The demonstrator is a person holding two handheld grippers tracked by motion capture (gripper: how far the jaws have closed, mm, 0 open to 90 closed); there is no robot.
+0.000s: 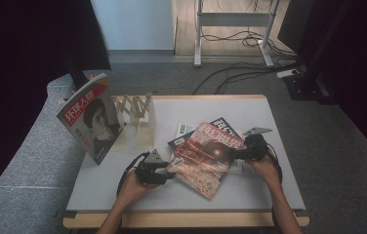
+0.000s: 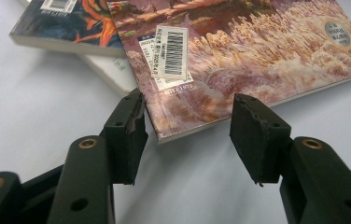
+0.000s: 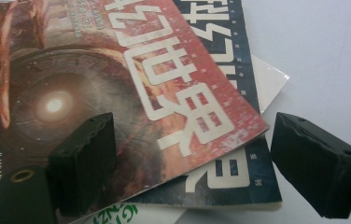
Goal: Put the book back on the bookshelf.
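Observation:
A red-covered magazine (image 1: 206,156) lies on top of a loose stack in the middle of the white table (image 1: 123,180). Under it are a dark blue magazine (image 3: 239,177) and a white one (image 2: 110,74). My left gripper (image 1: 168,171) is at the red magazine's near-left corner. In the left gripper view (image 2: 190,135) its jaws stand apart with that corner (image 2: 173,126) between them, unpinched. My right gripper (image 1: 238,153) is at the far-right corner. In the right gripper view (image 3: 192,154) one jaw hovers over the red cover (image 3: 94,70) and the other is off its edge: open.
A magazine with a portrait cover (image 1: 91,119) stands tilted at the table's left edge, beside a wooden folding rack (image 1: 137,109). Cables and a desk frame (image 1: 233,29) lie on the floor beyond the table. Dark curtains hang on both sides.

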